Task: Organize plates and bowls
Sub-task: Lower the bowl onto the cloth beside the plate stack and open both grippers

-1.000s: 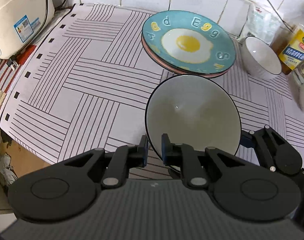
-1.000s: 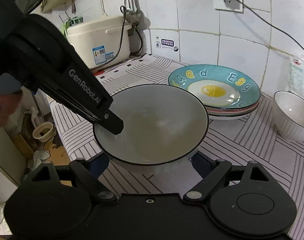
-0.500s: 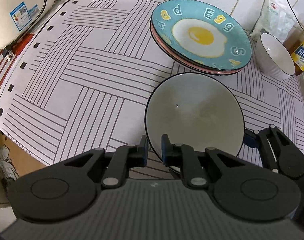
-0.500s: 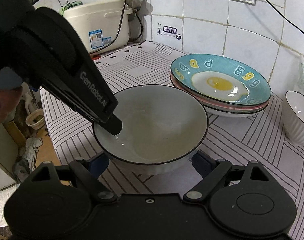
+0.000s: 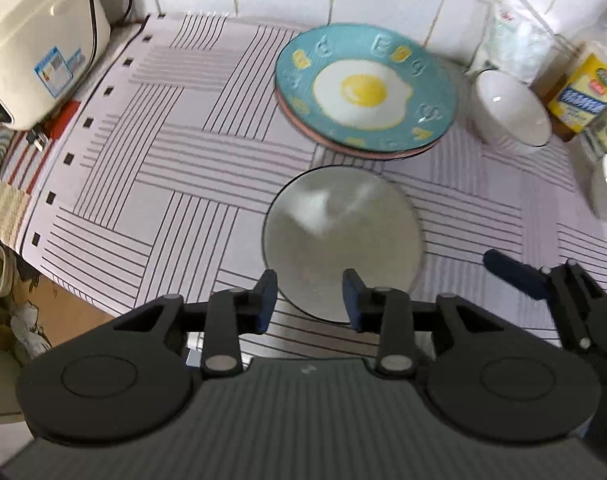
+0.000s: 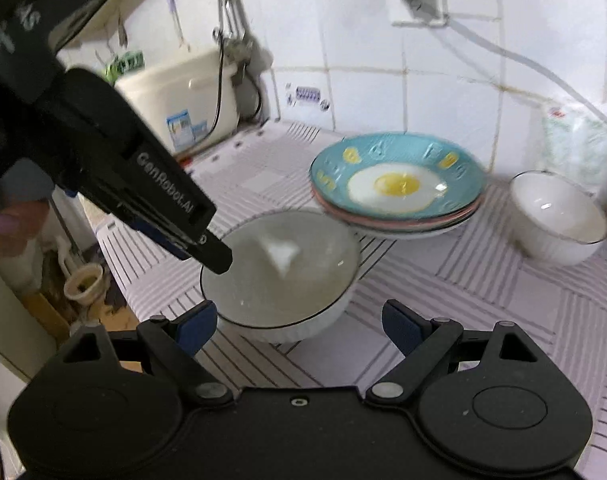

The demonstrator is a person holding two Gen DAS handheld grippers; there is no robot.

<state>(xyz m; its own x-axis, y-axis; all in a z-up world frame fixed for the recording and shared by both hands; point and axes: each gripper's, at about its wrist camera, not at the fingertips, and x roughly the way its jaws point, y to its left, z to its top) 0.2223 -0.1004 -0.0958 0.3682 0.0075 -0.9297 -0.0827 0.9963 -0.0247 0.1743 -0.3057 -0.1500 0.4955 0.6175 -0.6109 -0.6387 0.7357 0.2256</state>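
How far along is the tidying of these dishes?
Done: plates stacked by the wall. In hand: nothing; the left gripper has just been opening, its fingers off the grey bowl on the mat. Left: white bowls sit separately, unstacked.

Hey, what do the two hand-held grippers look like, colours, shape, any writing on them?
Both are matte black plastic. The left hand-held gripper and the right hand-held gripper each have two hinged link arms with silver pivot pins, round disc housings at the base, and dark blue pads on the fingertips. The left one's side carries white lettering reading GenRobot.AI.
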